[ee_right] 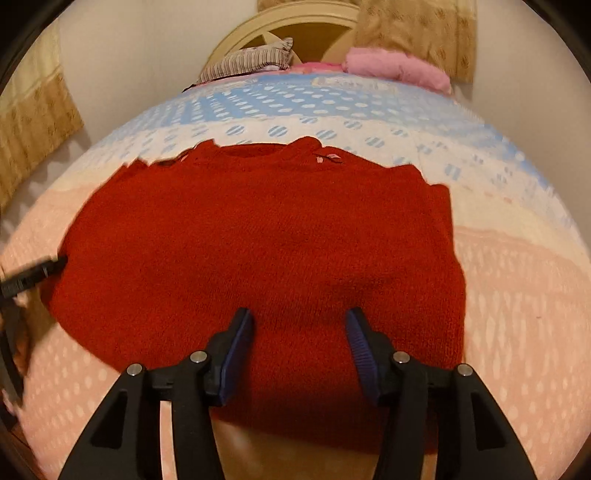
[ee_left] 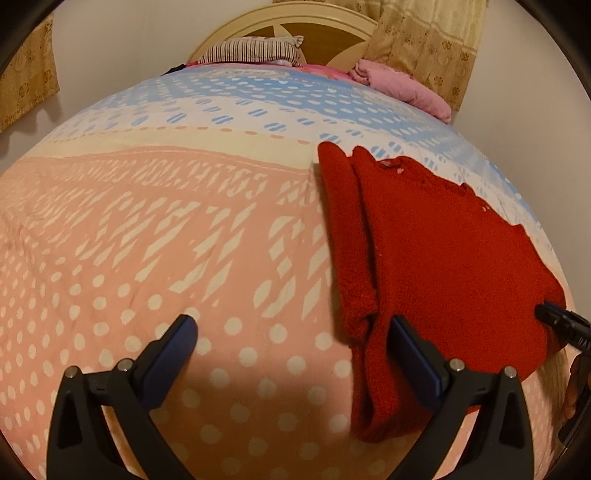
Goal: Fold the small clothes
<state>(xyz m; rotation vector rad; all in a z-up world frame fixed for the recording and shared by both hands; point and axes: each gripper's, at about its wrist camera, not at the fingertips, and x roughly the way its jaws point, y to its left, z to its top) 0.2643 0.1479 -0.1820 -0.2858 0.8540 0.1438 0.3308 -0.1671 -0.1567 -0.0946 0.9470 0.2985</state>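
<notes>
A small red knit sweater (ee_right: 266,251) lies flat on the bed, neckline toward the headboard, sleeves folded in. In the left wrist view the sweater (ee_left: 436,258) fills the right side, one sleeve folded along its left edge. My left gripper (ee_left: 291,332) is open and empty above the bedspread, its right finger (ee_left: 413,354) over the sweater's near left corner. My right gripper (ee_right: 299,332) is open and empty just above the sweater's near hem. The right gripper's tip shows at the sweater's right edge in the left wrist view (ee_left: 554,314).
The bed has a pink, white and blue patterned bedspread (ee_left: 147,240). A striped pillow (ee_left: 251,51) and a pink blanket (ee_left: 399,85) lie by the round headboard (ee_left: 288,22). Curtains (ee_left: 424,37) hang behind on the right.
</notes>
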